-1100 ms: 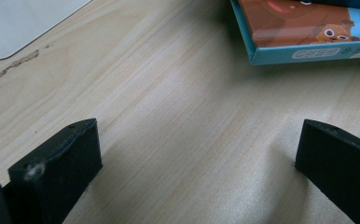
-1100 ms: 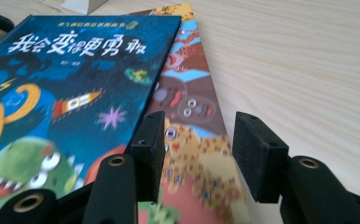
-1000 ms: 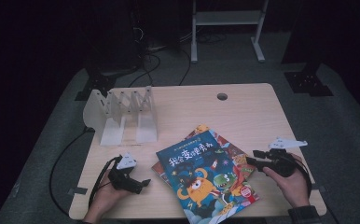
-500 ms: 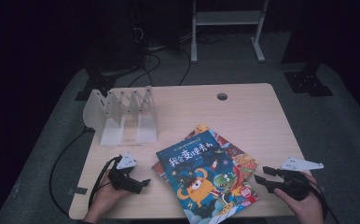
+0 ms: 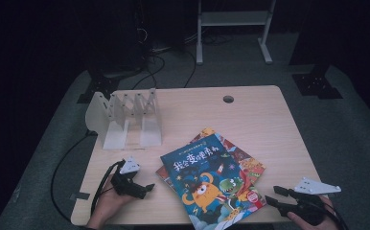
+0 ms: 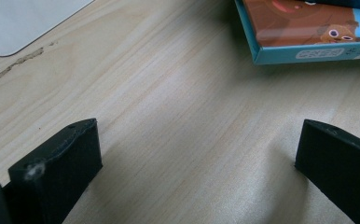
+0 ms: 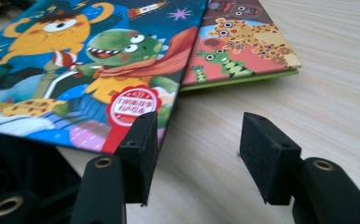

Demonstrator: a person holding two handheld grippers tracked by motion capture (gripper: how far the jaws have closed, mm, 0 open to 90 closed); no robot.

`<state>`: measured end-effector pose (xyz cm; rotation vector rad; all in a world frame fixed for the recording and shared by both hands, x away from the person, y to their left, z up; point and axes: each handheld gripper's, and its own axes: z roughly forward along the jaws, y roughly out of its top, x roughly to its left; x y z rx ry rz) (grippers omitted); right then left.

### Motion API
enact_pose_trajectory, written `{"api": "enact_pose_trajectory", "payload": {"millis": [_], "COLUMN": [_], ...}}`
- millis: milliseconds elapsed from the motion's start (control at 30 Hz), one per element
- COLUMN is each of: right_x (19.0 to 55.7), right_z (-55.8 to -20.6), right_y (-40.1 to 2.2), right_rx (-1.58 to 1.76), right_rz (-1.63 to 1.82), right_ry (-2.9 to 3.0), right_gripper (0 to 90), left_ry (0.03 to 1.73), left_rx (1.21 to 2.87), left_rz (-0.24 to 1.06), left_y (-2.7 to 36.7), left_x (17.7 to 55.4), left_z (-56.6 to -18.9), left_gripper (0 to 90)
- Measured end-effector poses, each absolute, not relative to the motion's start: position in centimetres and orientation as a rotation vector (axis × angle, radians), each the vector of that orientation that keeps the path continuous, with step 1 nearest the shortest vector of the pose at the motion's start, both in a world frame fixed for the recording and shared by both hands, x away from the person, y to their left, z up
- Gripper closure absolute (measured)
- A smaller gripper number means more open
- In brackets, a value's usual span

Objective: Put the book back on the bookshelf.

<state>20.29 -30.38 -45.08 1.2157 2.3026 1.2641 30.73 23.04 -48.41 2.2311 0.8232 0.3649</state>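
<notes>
A blue picture book (image 5: 207,184) with an orange monster and a green dinosaur tops a small stack at the table's front middle. A red-and-orange book (image 5: 243,160) sticks out beneath it. My right gripper (image 5: 272,194) lies at the table's front right corner, pointing at the stack's near right corner. Its jaws have just been opening, and my right gripper (image 7: 199,144) stands open with bare wood between the jaws, the blue book (image 7: 89,60) just beyond the left one. My left gripper (image 5: 144,188) rests open left of the stack. My left gripper (image 6: 197,158) has only tabletop between its jaws.
A white slotted book rack (image 5: 125,117) stands at the back left, its base (image 6: 24,18) showing in the left gripper view. A teal-edged book (image 6: 308,28) lies ahead of the left jaws. A cable hole (image 5: 228,99) sits near the far edge. Dark floor surrounds the table.
My right gripper has drawn back from the books' right side toward the table's front right corner. The left gripper and the books have stayed put.
</notes>
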Motion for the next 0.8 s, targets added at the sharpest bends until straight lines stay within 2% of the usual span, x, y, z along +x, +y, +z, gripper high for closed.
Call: {"api": "enact_pose_trajectory", "payload": {"millis": [433,800], "right_x": [20.5,22.1], "right_z": [-45.7,-45.5], "right_y": [-29.8,-29.5], "right_rx": [1.211,1.196], "right_rz": [1.259,1.224], "right_ry": [2.332,2.329], "right_gripper": [45.1,45.5], "left_ry": [0.836,0.768], "left_rx": [2.236,2.219], "left_rz": [0.363,0.277], "left_y": [23.3,23.6], "left_x": [30.7,30.6], "left_z": [-48.3,-46.8], "left_gripper": [0.0,0.0]}}
